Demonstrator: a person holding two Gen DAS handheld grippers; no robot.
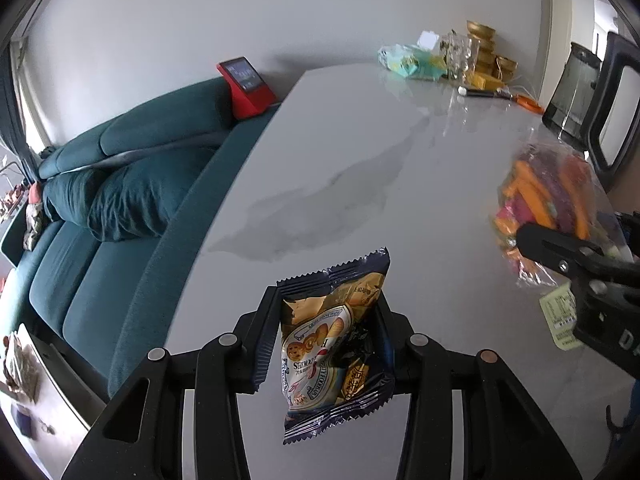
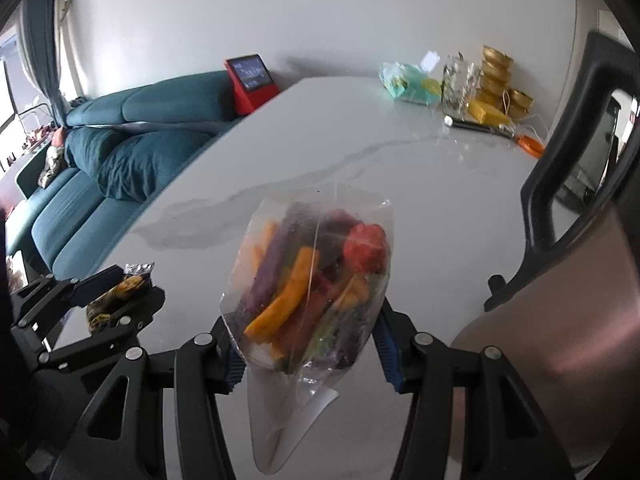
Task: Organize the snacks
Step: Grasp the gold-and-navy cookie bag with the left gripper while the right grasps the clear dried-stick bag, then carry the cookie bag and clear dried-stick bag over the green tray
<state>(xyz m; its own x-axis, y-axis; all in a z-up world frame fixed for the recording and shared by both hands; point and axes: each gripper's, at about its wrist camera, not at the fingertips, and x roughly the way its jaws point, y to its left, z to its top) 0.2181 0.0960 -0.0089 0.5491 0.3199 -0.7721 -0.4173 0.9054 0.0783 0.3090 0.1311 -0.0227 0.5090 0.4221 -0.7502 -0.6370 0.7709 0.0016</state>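
At far left, beyond the table's edge, sits a teal fabric sofa (image 1: 120, 184) with a red wedge-shaped screen device (image 1: 246, 86) on its arm. Next, the left gripper (image 1: 326, 332) is clamped on a dark blue and gold foil cookie packet (image 1: 334, 344), held upright off the white marble-patterned table (image 1: 340, 152), with one black finger on each side. To its right, the right gripper (image 2: 306, 346) has its blue-padded fingers (image 2: 386, 350) closed around a clear plastic bag of mixed orange, purple and red vegetable chips (image 2: 312, 280), also lifted above the tabletop; a paper label hangs below it. At the table's far right end, well apart from both grippers, lies a cluster: a pale green plastic packet (image 1: 412, 62), crinkled clear wrapping, a stack of gold round tins (image 1: 486, 54), a yellow box and an orange-handled tool (image 1: 528, 101). A black chair (image 1: 612, 108) stands at the right edge. Judging by this, organizing seems midway: two snacks are in hand but not yet placed, and the bare table between shows no sorted group near the grippers; where they belong cannot be told.
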